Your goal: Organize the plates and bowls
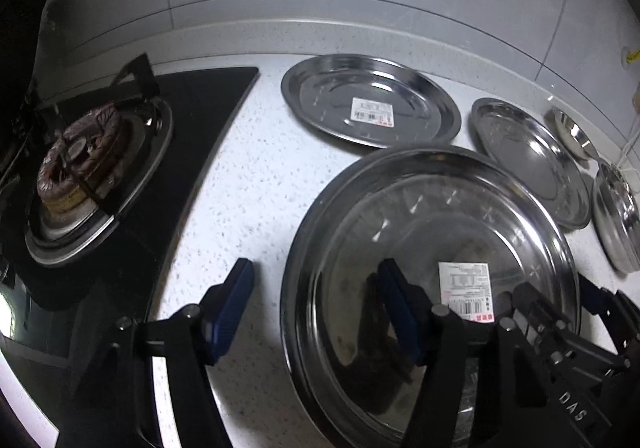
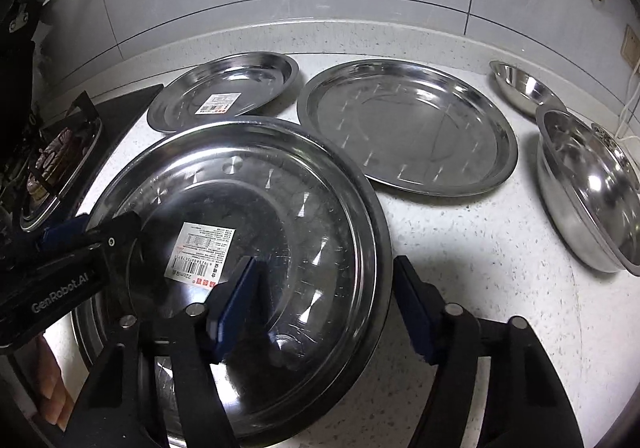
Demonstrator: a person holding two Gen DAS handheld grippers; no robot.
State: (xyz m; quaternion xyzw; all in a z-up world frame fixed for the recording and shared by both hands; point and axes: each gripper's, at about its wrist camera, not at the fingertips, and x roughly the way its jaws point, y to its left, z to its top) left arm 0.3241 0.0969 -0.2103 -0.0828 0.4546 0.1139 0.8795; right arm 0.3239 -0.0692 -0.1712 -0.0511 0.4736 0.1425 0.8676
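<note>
Beyond near plate (image 2: 248, 184), two plates (image 2: 408, 128), bowls (image 2: 588, 188).

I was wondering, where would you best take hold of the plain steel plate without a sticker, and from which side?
Pinch the plain steel plate at its raised near rim, coming from the front. It lies flat on the counter, so only the sloped lip offers the fingers a purchase, and that near edge looks free of neighbours.

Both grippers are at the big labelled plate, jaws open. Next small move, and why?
Probably close the right gripper on the near plate's right rim. Its open fingers already straddle that edge, while the left gripper straddles the opposite rim, also open. Nothing is gripped yet, so the plate cannot be lifted toward the other plates.
</note>
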